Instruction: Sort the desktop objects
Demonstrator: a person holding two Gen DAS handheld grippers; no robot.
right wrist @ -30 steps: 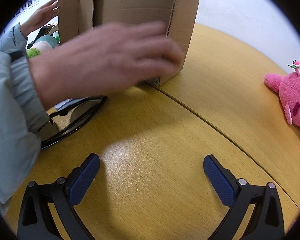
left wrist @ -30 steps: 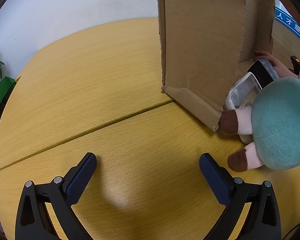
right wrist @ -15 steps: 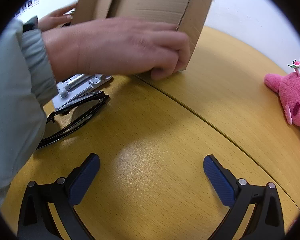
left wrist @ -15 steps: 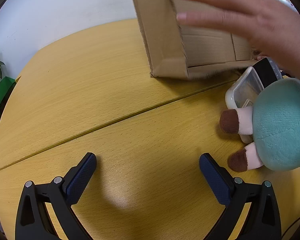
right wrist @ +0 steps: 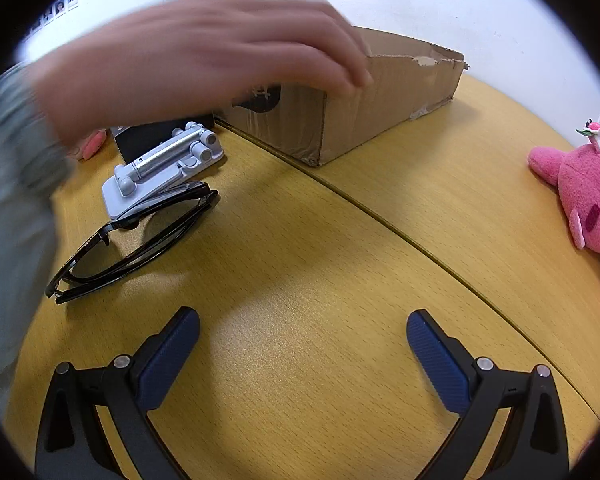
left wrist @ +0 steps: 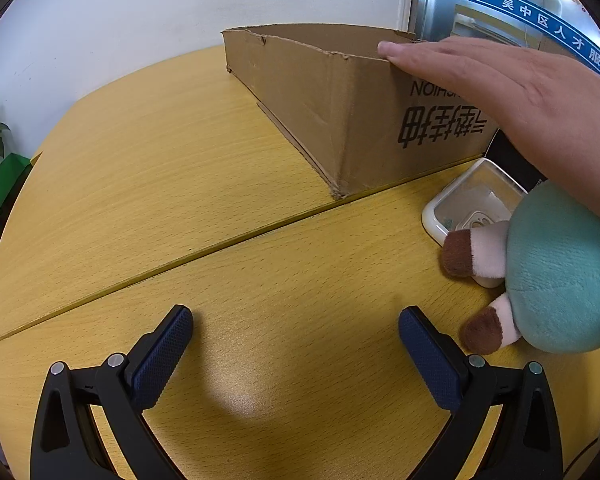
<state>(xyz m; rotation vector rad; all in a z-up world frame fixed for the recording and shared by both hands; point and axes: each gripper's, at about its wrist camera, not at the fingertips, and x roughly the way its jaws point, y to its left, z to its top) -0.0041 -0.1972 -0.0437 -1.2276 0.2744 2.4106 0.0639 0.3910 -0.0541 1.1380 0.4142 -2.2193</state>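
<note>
A bare hand [left wrist: 512, 96] steadies the box [left wrist: 340, 108] as the sorting bin. My left hand-held gripper [left wrist: 296, 340] and right hand-held gripper [right wrist: 302, 344] wait spread, empty; glasses [right wrist: 136, 240] lie on the counter [right wrist: 320, 280].

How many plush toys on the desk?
2. A teal plush toy beside the white container, and a pink plush toy at the desk's right edge. The hand may hide more.
</note>
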